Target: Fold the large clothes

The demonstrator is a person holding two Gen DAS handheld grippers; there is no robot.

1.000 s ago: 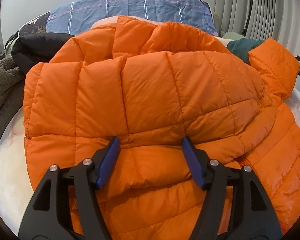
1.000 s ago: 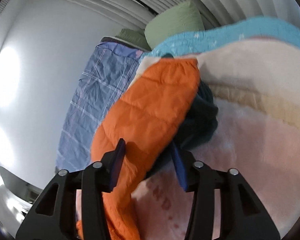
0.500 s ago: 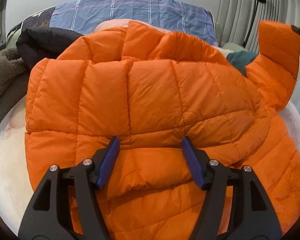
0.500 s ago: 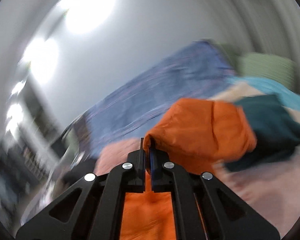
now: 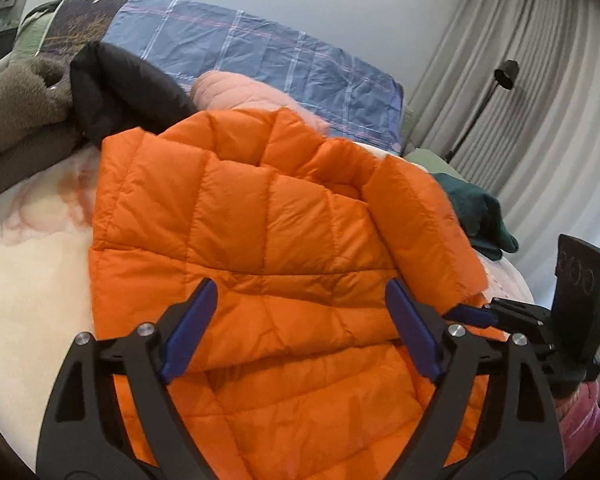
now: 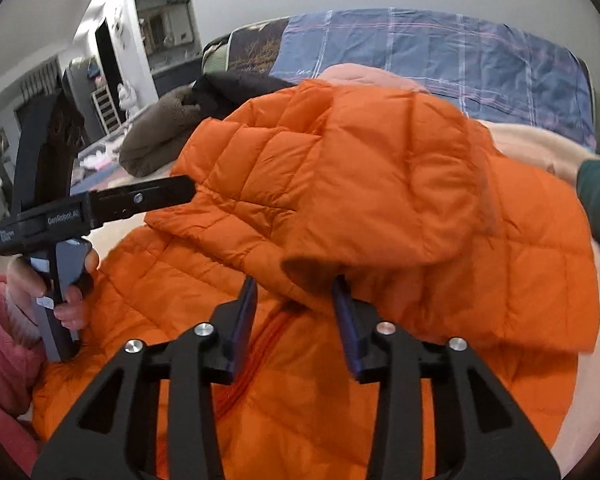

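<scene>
Right tool (image 6: 295,312): jaws part-open now, sleeve cuff (image 6: 308,276) sitting between the blue pads but not pinched. Half a second ago that tool was clamped tight on the cuff and carrying it high; a second ago it was open around the sleeve out on the far side. So the sleeve has been swung across and is being let go. Left tool (image 5: 298,328): jaws wide open, holding nothing, hovering just over the folded lower panel of the orange puffer jacket (image 5: 260,240); same pose as in both earlier views, only its viewpoint shifted. From the left view the sleeve (image 5: 420,232) now lies diagonally across the jacket body at about 2 o'clock, cuff end touching the right tool's tip at 3 o'clock. Jacket is on the bed (image 5: 28,280), on a pale blanket, collar toward 12 o'clock. Beyond it: black garment (image 5: 116,92) at 10 o'clock, brown fleece (image 5: 16,112) at 9–10, dark green garment (image 5: 480,216) at 2, blue plaid bedding (image 5: 260,52) at 12. Reading: one sleeve fold is basically done once the right tool backs off. The sleeve looks puffy and may spring back, so a press-down is likely needed before the next fold.
</scene>
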